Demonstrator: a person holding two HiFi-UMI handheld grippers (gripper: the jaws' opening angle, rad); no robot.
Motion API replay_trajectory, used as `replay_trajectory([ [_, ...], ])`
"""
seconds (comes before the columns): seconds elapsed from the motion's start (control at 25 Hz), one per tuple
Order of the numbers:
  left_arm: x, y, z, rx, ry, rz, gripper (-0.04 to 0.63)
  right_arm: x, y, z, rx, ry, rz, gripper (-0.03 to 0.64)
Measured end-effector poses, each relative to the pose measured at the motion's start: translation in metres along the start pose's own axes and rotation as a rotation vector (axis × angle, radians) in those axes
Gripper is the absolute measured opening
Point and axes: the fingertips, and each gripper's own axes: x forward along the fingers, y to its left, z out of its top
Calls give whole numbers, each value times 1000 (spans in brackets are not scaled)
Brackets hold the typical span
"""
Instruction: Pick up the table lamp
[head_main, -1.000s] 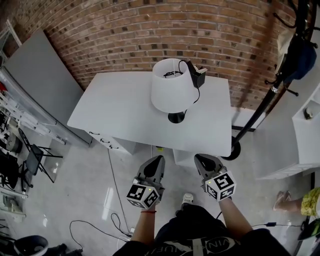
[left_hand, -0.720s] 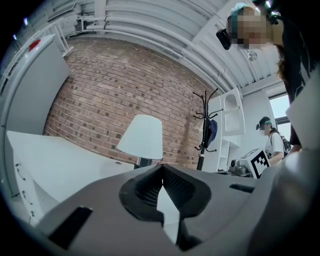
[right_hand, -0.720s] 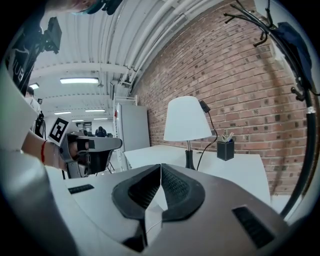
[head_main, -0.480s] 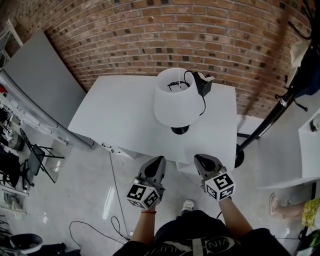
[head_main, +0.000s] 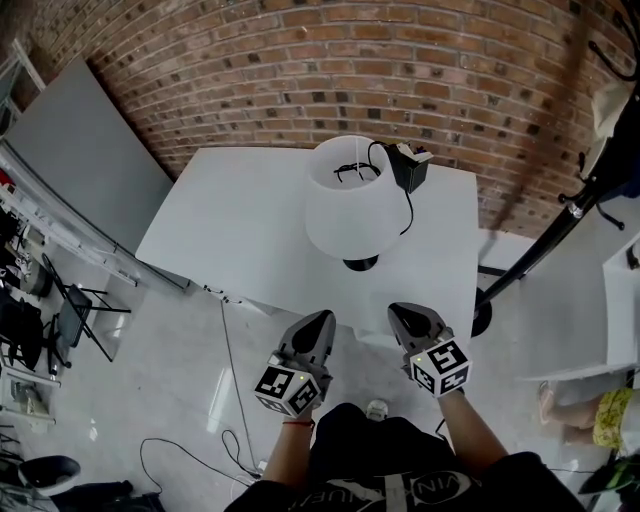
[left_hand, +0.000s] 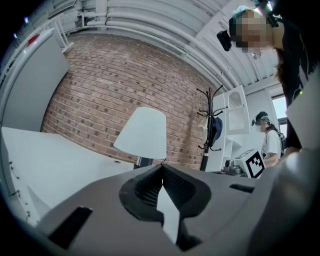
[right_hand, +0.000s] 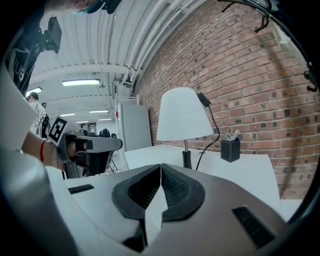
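Note:
The table lamp has a white shade (head_main: 355, 208) and a black foot (head_main: 361, 264), and it stands upright on the white table (head_main: 240, 235) near the far right. Its black cord runs to a small black holder (head_main: 410, 168) behind it. My left gripper (head_main: 320, 320) and right gripper (head_main: 399, 314) hover side by side over the floor, just short of the table's near edge, both shut and empty. The left gripper view shows the shade (left_hand: 142, 132) ahead beyond the shut left gripper (left_hand: 162, 166). In the right gripper view the lamp (right_hand: 184, 116) rises behind the shut right gripper (right_hand: 160, 165).
A brick wall (head_main: 300, 70) backs the table. A black coat stand (head_main: 545, 245) rises at the right, with white cabinets (head_main: 620, 290) beyond it. A grey panel (head_main: 80, 160) leans at the left. Cables (head_main: 225, 360) lie on the floor. Another person (left_hand: 270, 142) stands at the right.
Both grippers have advanced toward the table, which now sits closer to them in the head view. Their jaws stay shut. The lamp has not moved on the table.

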Motion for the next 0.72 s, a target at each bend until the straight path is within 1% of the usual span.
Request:
replay_trajectory([
  [0.16,0,2,-5,-20,8,-2,8,4,2,-4,6,-1,7,3],
  [0.4,12,1,-8,-37,2,-37,8,10,-4,-11,6,13,1,3],
  [0.52,23,2,-9,-59,-3,-80,8,16,-10,-11,3,20,-9,3],
  [0.72,50,2,-11,-127,-27,-184,8,30,-25,-13,-6,34,-22,3],
])
